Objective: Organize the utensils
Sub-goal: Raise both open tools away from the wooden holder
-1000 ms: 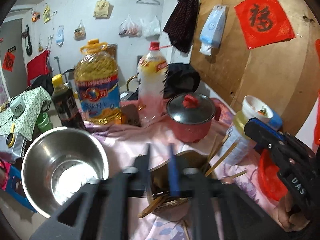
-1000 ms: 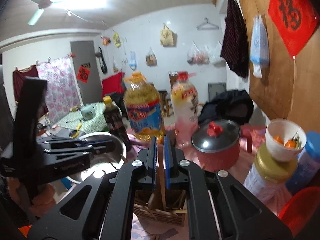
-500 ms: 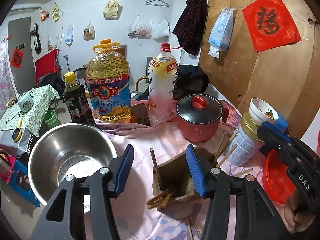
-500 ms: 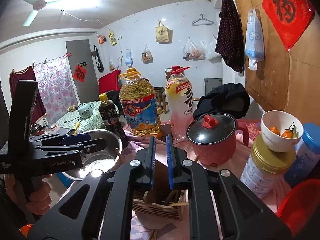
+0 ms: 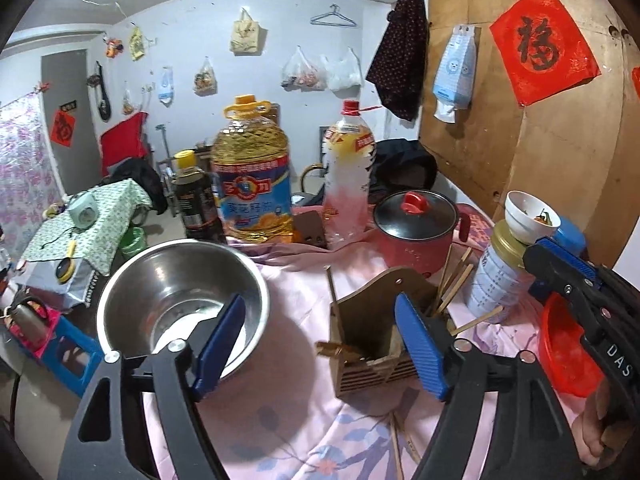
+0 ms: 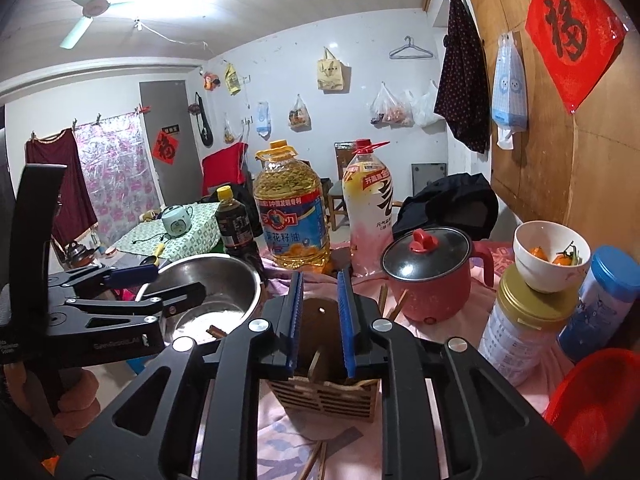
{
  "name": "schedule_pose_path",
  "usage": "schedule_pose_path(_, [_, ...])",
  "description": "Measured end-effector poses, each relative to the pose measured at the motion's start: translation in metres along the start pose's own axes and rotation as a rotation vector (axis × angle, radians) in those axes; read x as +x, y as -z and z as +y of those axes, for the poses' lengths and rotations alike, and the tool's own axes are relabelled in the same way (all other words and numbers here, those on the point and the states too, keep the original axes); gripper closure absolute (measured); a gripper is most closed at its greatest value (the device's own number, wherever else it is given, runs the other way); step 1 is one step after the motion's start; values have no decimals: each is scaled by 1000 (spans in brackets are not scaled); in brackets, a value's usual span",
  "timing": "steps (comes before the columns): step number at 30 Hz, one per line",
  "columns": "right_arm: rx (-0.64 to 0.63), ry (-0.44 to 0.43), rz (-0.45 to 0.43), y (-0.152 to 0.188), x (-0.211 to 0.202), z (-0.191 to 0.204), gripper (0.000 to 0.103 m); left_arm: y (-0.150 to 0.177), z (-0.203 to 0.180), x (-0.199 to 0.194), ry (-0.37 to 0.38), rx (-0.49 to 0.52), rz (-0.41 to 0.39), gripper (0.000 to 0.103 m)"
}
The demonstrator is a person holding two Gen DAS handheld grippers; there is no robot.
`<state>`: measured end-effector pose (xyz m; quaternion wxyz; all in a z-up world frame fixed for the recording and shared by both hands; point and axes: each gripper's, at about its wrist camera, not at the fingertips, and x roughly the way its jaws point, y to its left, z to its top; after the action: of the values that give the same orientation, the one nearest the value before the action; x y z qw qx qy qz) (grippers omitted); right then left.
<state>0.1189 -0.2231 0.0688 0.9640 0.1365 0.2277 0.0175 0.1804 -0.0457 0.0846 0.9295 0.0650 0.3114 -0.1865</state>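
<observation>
Chopsticks (image 5: 335,300) stand near-upright in the wooden holder (image 5: 370,344); both hand-held grippers, just opening, grip nothing

Cluttered home: oil jug (image 5: 252,184), hanging bags (image 5: 244,38)

Two matching tools here — left gripper (image 5: 320,350) and right gripper (image 6: 320,320), black skeletal frames with triangular cut-outs, silver screws at the pivots, ribbed blue pads, white lettering on the handles.
</observation>
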Motion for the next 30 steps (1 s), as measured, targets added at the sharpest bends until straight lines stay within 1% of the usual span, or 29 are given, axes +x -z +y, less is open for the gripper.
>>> schedule_pose_path(3, [-2, 3, 5, 4, -7, 4, 83, 5, 2, -13, -37, -1, -14, 20])
schedule_pose_path(5, [-7, 4, 5, 5, -13, 6, 82, 9, 2, -24, -75, 1, -32, 17])
schedule_pose_path(7, [-24, 14, 2, 8, -20, 13, 76, 12, 0, -33, -105, 3, -48, 14])
schedule_pose_path(8, [-35, 19, 1, 10, -22, 16, 75, 13, 0, -37, -116, 4, -54, 13])
schedule_pose_path(11, [-73, 26, -3, 13, -30, 25, 73, 16, 1, -49, -129, -3, -64, 11])
schedule_pose_path(17, [-112, 29, -23, 20, -47, 39, 65, 22, 0, -68, -158, 1, -80, 9])
schedule_pose_path(23, [-101, 42, -49, 26, -65, 42, 51, 32, 0, -83, -162, 4, -83, 7])
schedule_pose_path(24, [-98, 44, -53, 28, -69, 42, 47, 33, 0, -83, -162, 6, -82, 7])
schedule_pose_path(25, [-96, 47, -56, 29, -71, 43, 41, 35, -1, -85, -163, 10, -82, 6])
schedule_pose_path(27, [-90, 54, -66, 32, -78, 43, 34, 39, -3, -89, -168, 17, -81, 6])
schedule_pose_path(30, [-88, 56, -77, 35, -86, 44, 27, 43, -3, -91, -172, 18, -73, 6])
